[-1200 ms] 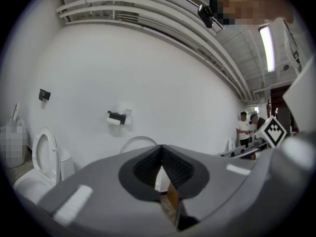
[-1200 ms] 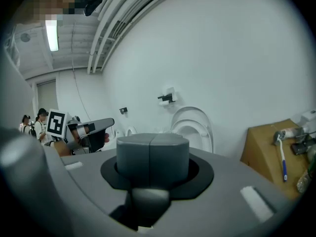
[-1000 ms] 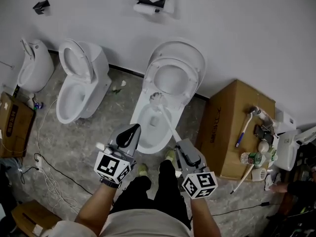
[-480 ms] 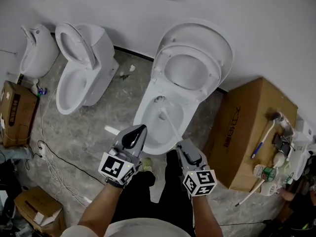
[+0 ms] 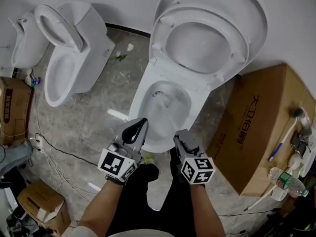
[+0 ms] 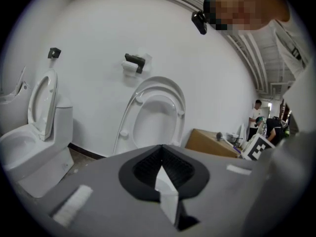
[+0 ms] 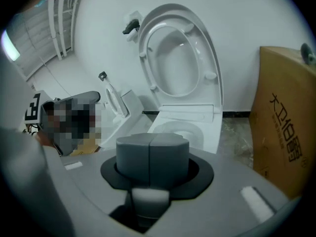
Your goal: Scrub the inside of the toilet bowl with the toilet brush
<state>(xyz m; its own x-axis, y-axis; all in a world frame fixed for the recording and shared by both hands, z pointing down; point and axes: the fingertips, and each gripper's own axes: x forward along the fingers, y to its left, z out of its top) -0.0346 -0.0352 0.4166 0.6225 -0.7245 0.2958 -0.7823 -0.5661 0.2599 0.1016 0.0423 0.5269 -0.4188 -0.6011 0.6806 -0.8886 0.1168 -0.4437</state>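
Toilet brush (image 5: 160, 98) head is down inside the toilet bowl (image 5: 139, 104), so scrubbing looks underway, most of it probably left. Right gripper (image 5: 178, 136) jaws are pinched together, apparently on its handle. Left gripper (image 5: 140, 125) jaws are closed on nothing, beside the rim.

Head view overhead, steep — gripper views low; toilet (image 5: 142, 97) shared.

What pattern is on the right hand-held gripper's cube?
Black-and-white square markers cover the white cube on the right hand-held gripper; clearest in the head view.
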